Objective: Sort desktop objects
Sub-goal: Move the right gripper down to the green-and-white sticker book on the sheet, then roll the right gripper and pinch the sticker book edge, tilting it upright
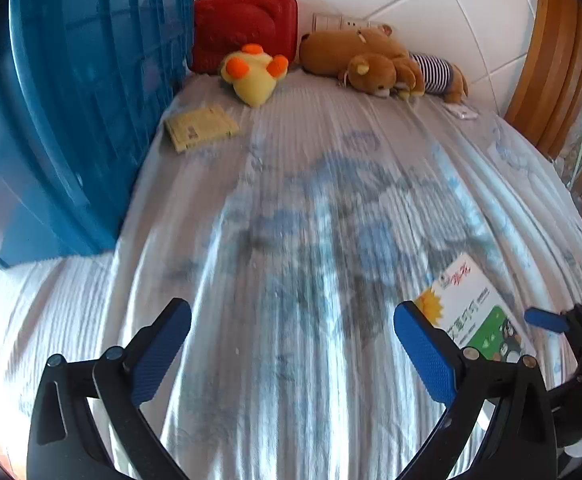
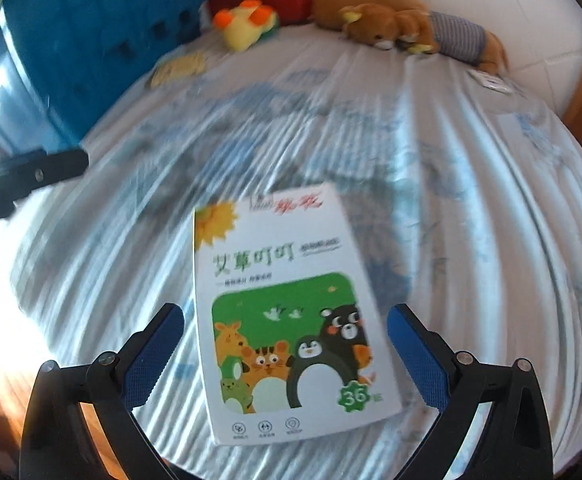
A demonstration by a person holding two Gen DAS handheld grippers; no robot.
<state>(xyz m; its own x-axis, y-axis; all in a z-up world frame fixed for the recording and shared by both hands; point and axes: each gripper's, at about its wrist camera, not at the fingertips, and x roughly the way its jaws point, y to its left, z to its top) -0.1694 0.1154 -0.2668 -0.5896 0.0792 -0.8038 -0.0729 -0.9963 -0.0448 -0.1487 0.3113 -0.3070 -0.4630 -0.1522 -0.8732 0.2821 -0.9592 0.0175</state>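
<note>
A white flat box with cartoon animals [image 2: 287, 312] lies on the striped cloth [image 2: 471, 220]; it also shows in the left wrist view [image 1: 475, 312] at the lower right. My right gripper [image 2: 285, 340] is open, its jaws on either side of the box's near half, not touching it. My left gripper [image 1: 291, 344] is open and empty over bare cloth, left of the box. The right gripper's blue fingertip [image 1: 547, 319] shows at the right edge of the left wrist view. A yellow packet [image 1: 201, 127] lies flat beside a blue crate [image 1: 71, 120].
At the back stand a red plastic case [image 1: 247, 24], a yellow duck plush [image 1: 253, 74] and brown bear plushes [image 1: 383, 64] against the tiled wall. A small white object [image 1: 461, 111] lies near the bears. A wooden frame [image 1: 551, 60] borders the right side.
</note>
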